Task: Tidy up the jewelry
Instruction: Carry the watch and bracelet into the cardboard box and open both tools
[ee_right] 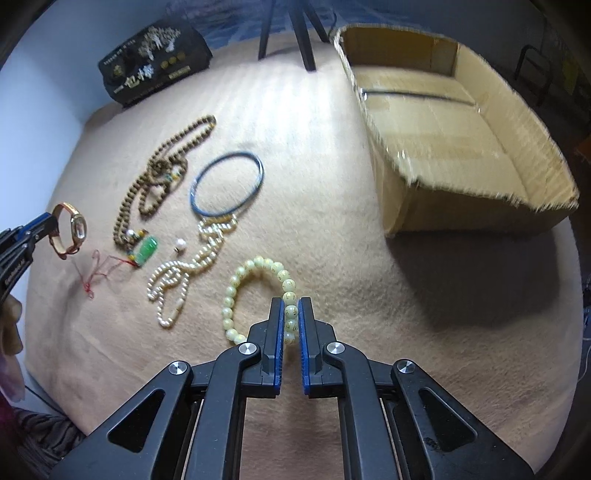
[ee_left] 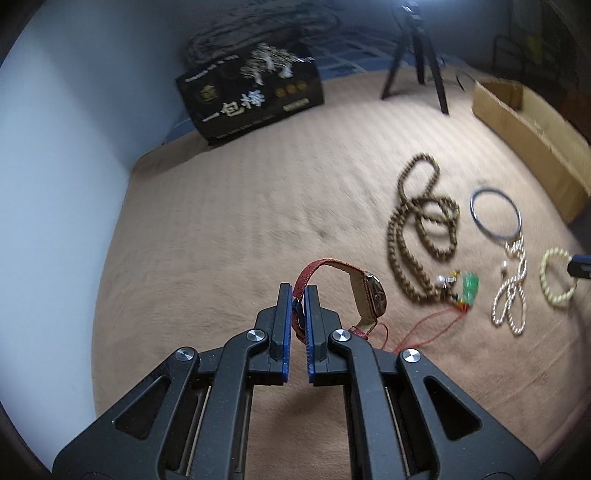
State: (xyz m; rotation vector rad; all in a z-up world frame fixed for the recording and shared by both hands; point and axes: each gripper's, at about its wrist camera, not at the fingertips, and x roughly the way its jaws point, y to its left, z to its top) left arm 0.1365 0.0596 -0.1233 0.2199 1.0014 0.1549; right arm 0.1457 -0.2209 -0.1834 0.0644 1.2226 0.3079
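While the left tongs (ee_left: 299,291) hold the red strap of a wristwatch (ee_left: 371,299) between their blue pads, the watch hangs a little above the beige blanket (ee_left: 229,206), in the lower centre of the left wrist view. The same watch (ee_right: 74,229) appears at the left edge of the right wrist view, held by the left tongs (ee_right: 46,221). The right tongs (ee_right: 290,306) are closed narrow on one side of a pale green bead bracelet (ee_right: 255,295), and the rest of this bracelet lies on the blanket (ee_right: 332,166) at the lower centre of the frame. To the left of the bracelet lies a white pearl necklace (ee_right: 192,266), and its upper end touches a thin blue bangle (ee_right: 227,188). More to the left is a long brown bead necklace (ee_right: 162,173) with a green pendant (ee_right: 147,249) and a thin red cord (ee_right: 99,269). An open cardboard box (ee_right: 443,122) stands at the upper right of the right wrist view, well apart from the jewelry. A black box with gold characters (ee_right: 151,70) sits at the upper left, and black tripod legs (ee_right: 303,33) stand at the top centre.
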